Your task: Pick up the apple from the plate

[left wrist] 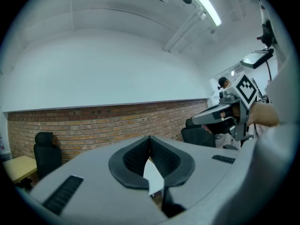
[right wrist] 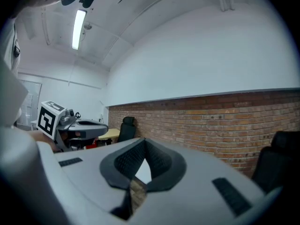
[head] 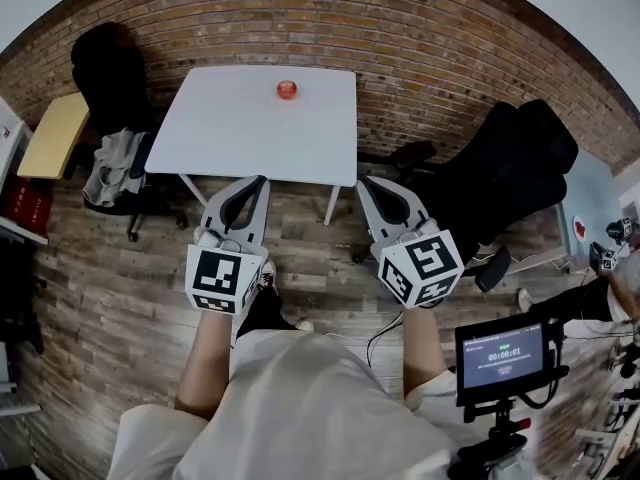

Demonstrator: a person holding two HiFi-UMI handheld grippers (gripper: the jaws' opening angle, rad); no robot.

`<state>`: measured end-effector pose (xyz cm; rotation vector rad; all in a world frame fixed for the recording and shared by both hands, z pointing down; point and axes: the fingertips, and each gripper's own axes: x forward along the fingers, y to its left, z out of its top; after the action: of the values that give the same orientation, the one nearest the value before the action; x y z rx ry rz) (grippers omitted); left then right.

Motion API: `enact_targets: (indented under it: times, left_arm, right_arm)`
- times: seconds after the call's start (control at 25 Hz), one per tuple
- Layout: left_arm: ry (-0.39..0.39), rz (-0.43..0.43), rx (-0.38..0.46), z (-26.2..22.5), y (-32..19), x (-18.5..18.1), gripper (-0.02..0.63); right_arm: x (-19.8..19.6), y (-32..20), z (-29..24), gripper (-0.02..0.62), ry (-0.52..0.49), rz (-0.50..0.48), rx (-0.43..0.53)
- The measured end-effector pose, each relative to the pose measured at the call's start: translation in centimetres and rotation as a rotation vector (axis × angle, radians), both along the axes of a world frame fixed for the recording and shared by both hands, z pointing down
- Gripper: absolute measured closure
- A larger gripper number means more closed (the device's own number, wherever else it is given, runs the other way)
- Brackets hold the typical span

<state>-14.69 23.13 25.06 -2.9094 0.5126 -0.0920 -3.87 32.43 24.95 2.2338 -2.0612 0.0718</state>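
The apple [head: 287, 90] is seen far across the desk [head: 230, 133], well apart from the left gripper [head: 250, 190] and right gripper [head: 375, 190], both pressed together and empty, so the approach is judged in hand, with a forward reach and spread jaws called for next.

Finishes: mostly matt, one gloss.
Surface [head: 230, 133] smooth matt white; apple [head: 287, 90] glossy red; brick wall [head: 300, 18] rough; floor [head: 120, 288] worn wood plank; left hand-held gripper [head: 258, 186] and right hand-held gripper [head: 365, 188] matt grey plastic, pads [left wrist: 164, 156] black, textured.
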Motion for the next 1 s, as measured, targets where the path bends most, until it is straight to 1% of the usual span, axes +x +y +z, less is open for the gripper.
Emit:
enact_targets:
  times: [0.28,0.6,1.0]
  left_arm:
    - [0.000,-0.002,0.007,-0.4,-0.5,0.6,0.600]
    - [0.007,-0.003,0.006,-0.5,-2.0,1.0,0.600]
    - [0.006,0.009,0.004,0.0,-3.9,3.6,0.600]
  right_arm:
    - [0.5,-0.5,0.0,0.594,-0.003,-0.007,0.001]
    - [1.1,-2.4,0.3,0.592,0.003,-0.010,-0.008]
    - [3.7,-4.1,0.8,0.592,0.004,-0.002,-0.014]
